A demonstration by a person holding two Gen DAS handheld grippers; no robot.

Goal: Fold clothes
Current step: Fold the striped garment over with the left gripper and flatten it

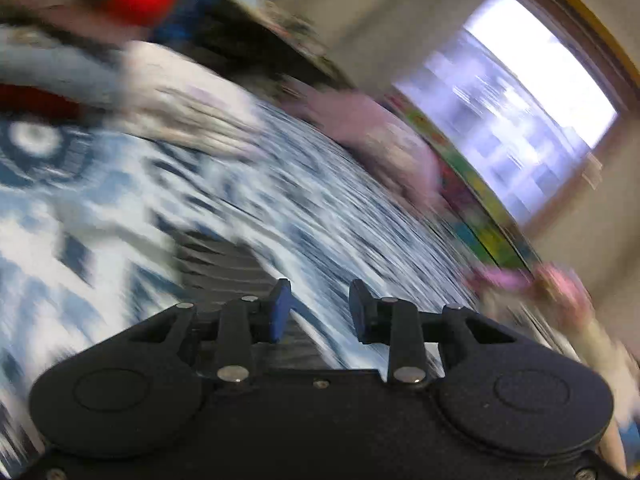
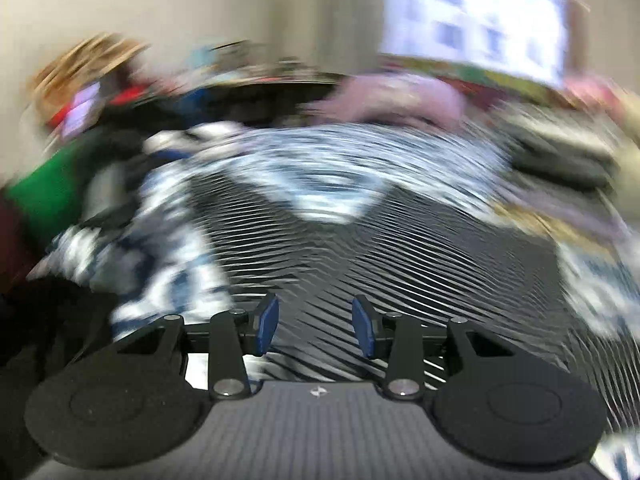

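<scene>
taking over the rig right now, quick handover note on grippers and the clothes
Left gripper: open, nothing between the pads.
Right gripper: open, empty.
Dark striped garment lies on the blue-and-white patterned cover, below both grippers.
More clothes are piled at the far side: pink item, green one.
Frames are blurred, so how far the fold has got is unclear.
</scene>
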